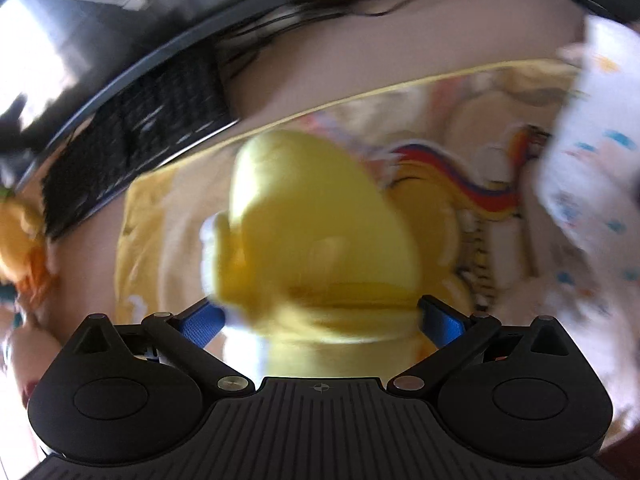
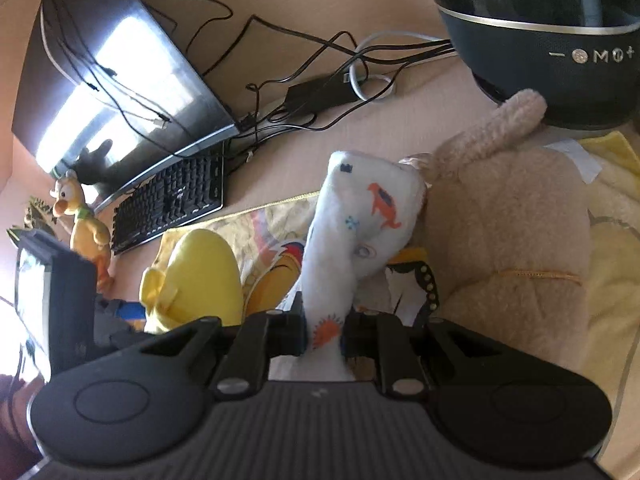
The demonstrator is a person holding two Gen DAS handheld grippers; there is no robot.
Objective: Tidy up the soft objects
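A yellow plush toy [image 1: 316, 224] sits between the blue pads of my left gripper [image 1: 322, 320], which is shut on its base; this view is blurred. In the right wrist view the same yellow plush [image 2: 200, 272] hangs at the left above a yellow printed blanket [image 2: 260, 224]. My right gripper [image 2: 324, 336] is shut on a white soft toy [image 2: 360, 220] with orange and blue prints, which stands upright out of the jaws. The white soft toy [image 1: 592, 160] also shows at the right edge of the left wrist view. A beige plush animal [image 2: 508, 240] lies on the blanket just right of it.
A black keyboard [image 2: 172, 200] and a curved monitor [image 2: 120, 72] stand at the back left, with tangled cables [image 2: 304, 64] behind. A dark round speaker [image 2: 560, 40] sits at the back right. An orange-yellow duck toy [image 2: 84, 220] stands left of the keyboard.
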